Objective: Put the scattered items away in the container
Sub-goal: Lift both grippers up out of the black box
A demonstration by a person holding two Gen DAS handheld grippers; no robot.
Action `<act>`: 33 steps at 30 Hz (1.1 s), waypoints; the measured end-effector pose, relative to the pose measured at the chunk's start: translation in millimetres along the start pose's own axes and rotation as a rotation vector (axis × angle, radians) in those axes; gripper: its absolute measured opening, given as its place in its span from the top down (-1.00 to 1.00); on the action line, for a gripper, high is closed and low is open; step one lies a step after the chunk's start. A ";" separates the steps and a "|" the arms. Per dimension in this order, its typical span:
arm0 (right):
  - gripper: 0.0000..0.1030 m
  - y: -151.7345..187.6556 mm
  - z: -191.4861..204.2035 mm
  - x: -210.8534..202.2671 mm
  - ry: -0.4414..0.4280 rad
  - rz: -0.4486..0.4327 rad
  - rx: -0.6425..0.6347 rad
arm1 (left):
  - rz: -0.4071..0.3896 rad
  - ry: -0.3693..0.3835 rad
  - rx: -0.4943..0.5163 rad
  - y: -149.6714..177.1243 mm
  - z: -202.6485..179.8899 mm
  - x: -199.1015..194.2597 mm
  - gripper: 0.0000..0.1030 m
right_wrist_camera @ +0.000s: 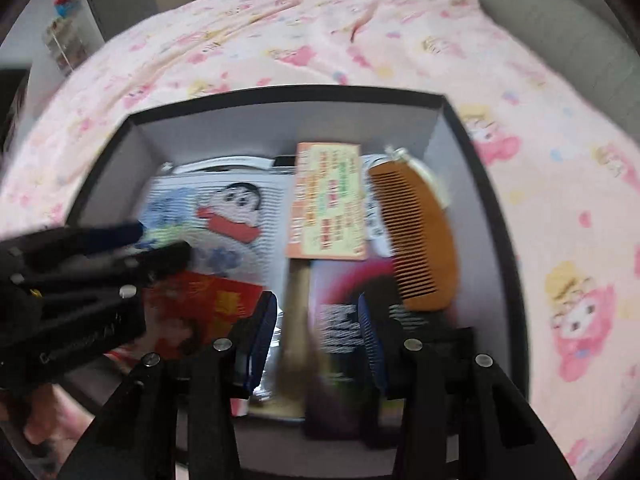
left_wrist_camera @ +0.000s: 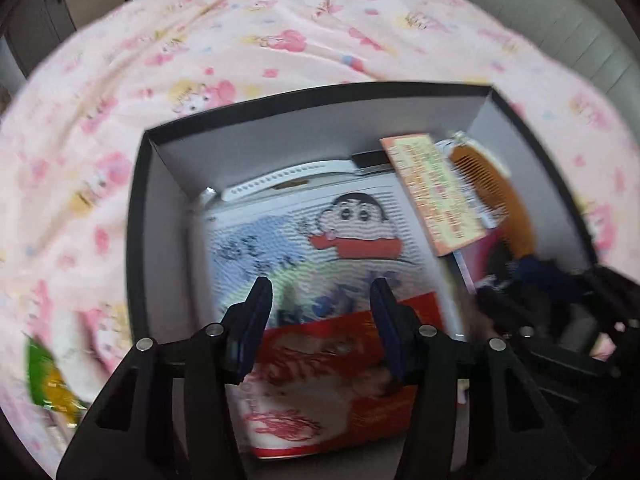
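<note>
A black box (left_wrist_camera: 136,216) with grey inner walls sits on a pink printed bedspread. Inside lie a white cartoon-printed pack (left_wrist_camera: 320,232), a red packet (left_wrist_camera: 328,376), an orange card (left_wrist_camera: 432,192) and a wooden comb (left_wrist_camera: 500,192). My left gripper (left_wrist_camera: 322,296) hangs open over the red packet, which is wider than the gap between the fingers. My right gripper (right_wrist_camera: 318,316) is open above the box's right half, over a blurred tan stick (right_wrist_camera: 296,320) and a dark printed item (right_wrist_camera: 340,344). The comb (right_wrist_camera: 420,236) and the card (right_wrist_camera: 328,200) lie just beyond it. The left gripper (right_wrist_camera: 160,240) reaches in from the left.
A green and yellow packet (left_wrist_camera: 48,380) lies on the bedspread (left_wrist_camera: 200,40) left of the box. A hand (right_wrist_camera: 36,420) holds the left gripper. Cabinets and a shelf (right_wrist_camera: 64,40) stand beyond the bed. The right gripper (left_wrist_camera: 532,276) crowds the box's right side.
</note>
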State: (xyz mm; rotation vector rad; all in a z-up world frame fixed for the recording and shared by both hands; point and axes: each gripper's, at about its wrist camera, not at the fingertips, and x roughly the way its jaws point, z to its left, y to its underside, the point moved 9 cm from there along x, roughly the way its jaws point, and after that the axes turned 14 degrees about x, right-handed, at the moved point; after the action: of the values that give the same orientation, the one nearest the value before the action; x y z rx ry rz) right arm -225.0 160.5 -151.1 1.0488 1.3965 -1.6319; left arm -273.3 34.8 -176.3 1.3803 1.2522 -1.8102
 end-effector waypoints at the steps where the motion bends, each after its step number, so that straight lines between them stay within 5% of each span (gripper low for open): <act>1: 0.25 1.6 3.2 3.2 0.024 -0.006 -0.011 | 0.015 -0.004 -0.008 0.8 0.7 2.2 -0.05; 9: 0.25 19.3 2.7 7.1 -0.033 0.062 -0.005 | 0.121 0.203 -0.032 20.4 -9.7 17.9 -0.09; 12: 0.25 23.1 -1.0 1.9 -0.032 0.059 -0.016 | 0.104 0.470 -0.111 20.6 -26.8 1.3 -0.10; 13: 0.25 22.9 -2.0 1.8 -0.025 0.055 -0.012 | 0.092 0.474 -0.115 19.8 -26.2 -2.5 -0.10; 17: 0.25 16.8 -7.5 -0.4 -0.032 0.052 0.006 | -0.001 0.220 -0.058 16.2 -1.8 -17.2 -0.10; 20: 0.18 15.7 -4.8 7.6 -0.081 0.101 0.025 | -0.013 0.293 -0.097 18.2 1.3 -20.2 -0.09; 30: 0.17 28.5 22.4 -1.1 -0.208 0.214 -0.045 | -0.079 0.353 -0.139 7.1 -0.6 -29.0 -0.06; 33: 0.17 35.8 28.0 -10.8 -0.308 0.250 -0.002 | -0.065 0.462 -0.164 11.6 -5.2 -28.4 -0.06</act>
State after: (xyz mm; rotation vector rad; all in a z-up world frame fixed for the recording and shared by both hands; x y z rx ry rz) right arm -191.5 128.0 -153.0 0.8862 1.0217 -1.5311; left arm -251.9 31.3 -154.0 1.7380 1.6517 -1.4302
